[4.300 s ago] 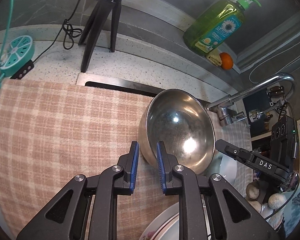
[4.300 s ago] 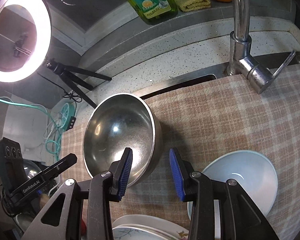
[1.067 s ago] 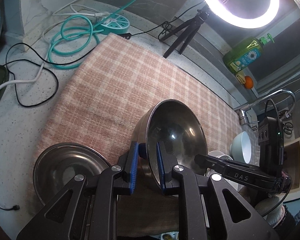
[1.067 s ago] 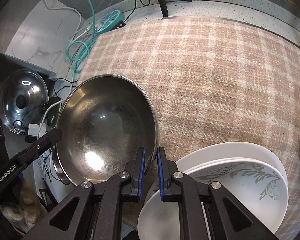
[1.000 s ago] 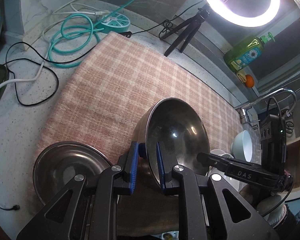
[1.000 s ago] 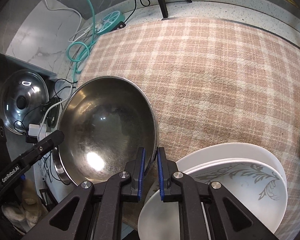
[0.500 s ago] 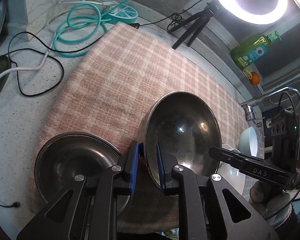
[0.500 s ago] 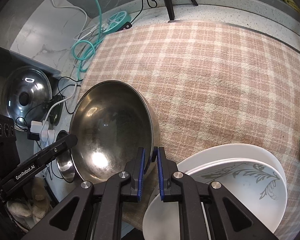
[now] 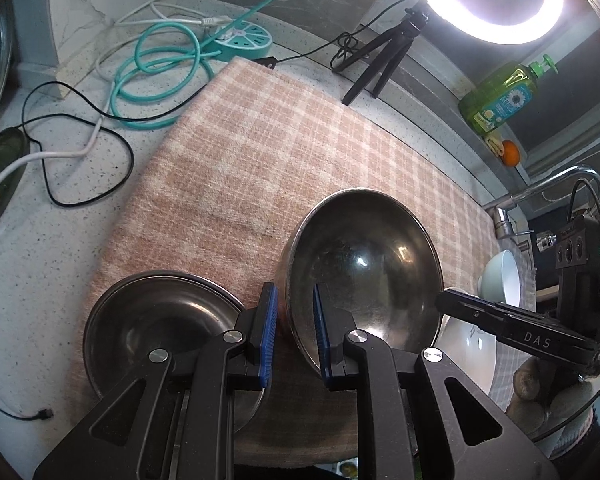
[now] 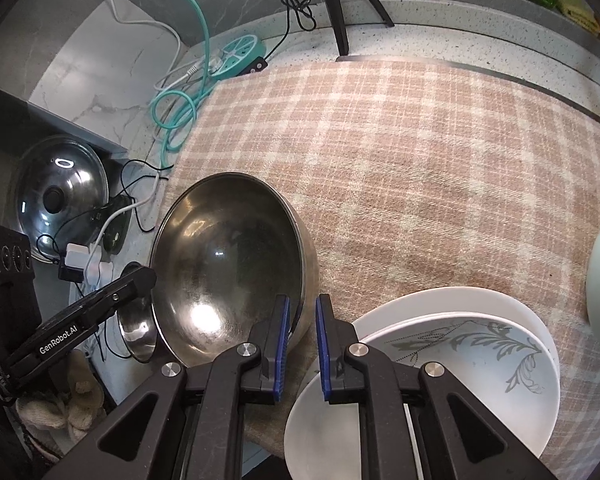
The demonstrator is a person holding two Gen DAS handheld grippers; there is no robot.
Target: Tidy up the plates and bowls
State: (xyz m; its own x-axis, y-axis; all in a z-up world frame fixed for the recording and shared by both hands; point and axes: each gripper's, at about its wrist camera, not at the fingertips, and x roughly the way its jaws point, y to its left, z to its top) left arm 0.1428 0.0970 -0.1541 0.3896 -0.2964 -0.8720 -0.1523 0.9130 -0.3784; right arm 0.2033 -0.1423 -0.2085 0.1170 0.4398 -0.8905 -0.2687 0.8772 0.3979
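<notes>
Jaws of left gripper (image 9: 294, 334) and right gripper (image 10: 300, 346) pinching opposite rims of steel bowl (image 9: 364, 272)

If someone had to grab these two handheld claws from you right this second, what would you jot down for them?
Left gripper: shut on the rim of the big steel bowl.
Right gripper: shut on the same bowl's opposite rim; the bowl hangs between the two, tilted, above the checked cloth.
A second steel bowl sits on the cloth just left of the carried one.
White plates are already stacked at the cloth's near edge; a pale bowl stands beyond them, by the tap.
Left to do: probably lower the carried bowl into the second steel bowl, then deal with the pale bowl.
</notes>
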